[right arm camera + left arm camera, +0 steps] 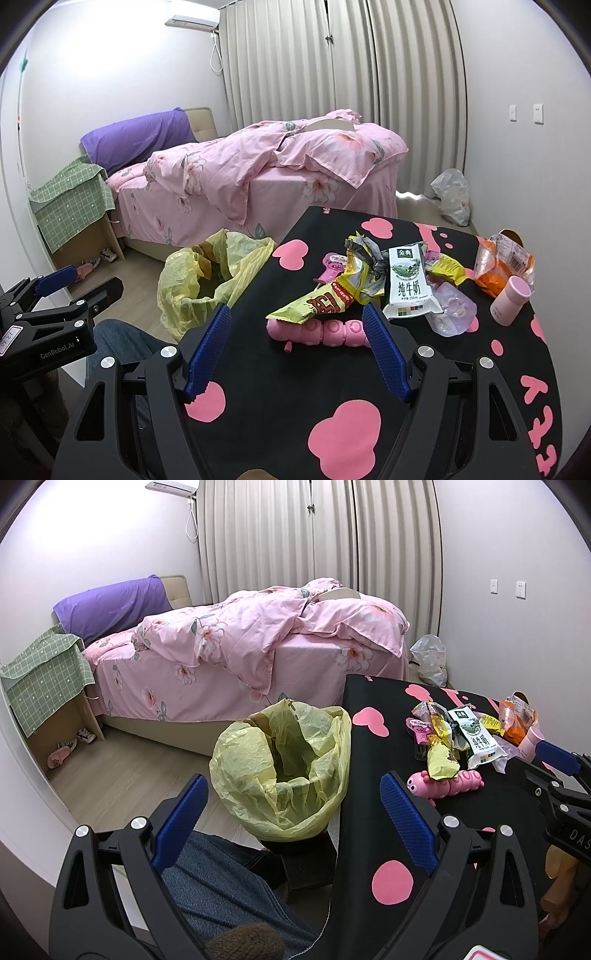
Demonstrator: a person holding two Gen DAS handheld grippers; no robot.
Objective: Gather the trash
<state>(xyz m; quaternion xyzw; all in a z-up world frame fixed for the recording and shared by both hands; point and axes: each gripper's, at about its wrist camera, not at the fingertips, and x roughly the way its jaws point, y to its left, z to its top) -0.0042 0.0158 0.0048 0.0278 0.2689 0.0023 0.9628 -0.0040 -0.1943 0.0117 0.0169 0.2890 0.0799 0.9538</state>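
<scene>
left gripper [291,819] spread wide, nothing between its blue pads, hanging over the gap between the bin and the desk's left edge. right gripper [297,350] also spread wide and empty, low over the desk's near half, its fingertips just short of the trash pile.

trash sits heaped toward the desk's [258,369] far right: a yellow snack wrapper [314,304] lying out toward the near side, a white and green milk carton [408,282] upright against the heap, a crumpled dark foil wrapper [364,247] behind it, another yellow wrapper [445,267] to the right. pieces overlap, so the count is hard to fix. a clear crumpled plastic piece [452,312] lies at the carton's right. an orange bag [502,264] stands at the far right edge, with a pink cup [511,301] just in front of it.

a pink caterpillar toy [321,332] lies on the near side of the pile, its left end under the yellow wrapper's tip and its right end hidden behind the right gripper's finger. a small pink item [332,267] behind the wrappers is mostly covered; cannot tell what it is.

bin with yellow liner [284,764] stands on the floor against the desk's left edge, mouth open; its base is hidden. denim-covered leg [221,882] shows below the left gripper. white plastic bag [452,195] on the floor by the curtain.
</scene>
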